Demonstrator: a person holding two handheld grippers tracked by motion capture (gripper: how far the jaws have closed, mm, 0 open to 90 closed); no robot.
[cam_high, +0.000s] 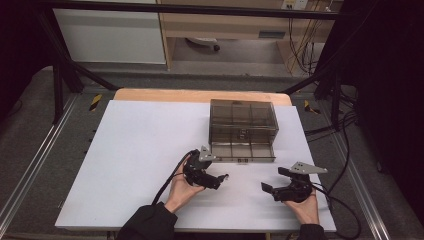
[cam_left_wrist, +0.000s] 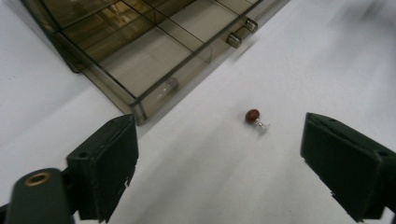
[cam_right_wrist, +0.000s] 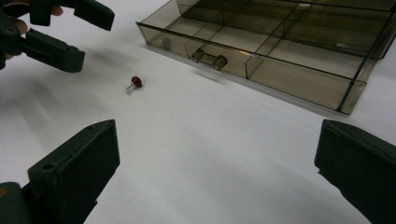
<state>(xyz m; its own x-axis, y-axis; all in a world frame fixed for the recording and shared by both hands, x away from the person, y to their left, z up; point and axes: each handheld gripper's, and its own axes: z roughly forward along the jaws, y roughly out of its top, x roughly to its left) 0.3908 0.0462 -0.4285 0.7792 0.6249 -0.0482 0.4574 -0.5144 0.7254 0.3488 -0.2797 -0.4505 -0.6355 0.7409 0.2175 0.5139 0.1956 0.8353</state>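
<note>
A lab or robotics test room is shown, arranged as a recording station. Beyond the left gripper (cam_high: 216, 179) and the right gripper (cam_high: 274, 189), a white-covered table (cam_high: 135, 150) is framed by black metal struts (cam_high: 65, 65) and flanked by aluminium rails (cam_high: 30, 170) laid on grey carpet. Past the far edge of the table, a light wooden desk (cam_high: 225, 22) and a white cabinet (cam_high: 107, 32) are seen, with loose cables (cam_high: 300, 47) hanging at its right. Yellow-and-black hazard tape (cam_high: 95, 101) is stuck at the far corners. Black curtains (cam_high: 390, 75) are hung to the right of the right gripper.
</note>
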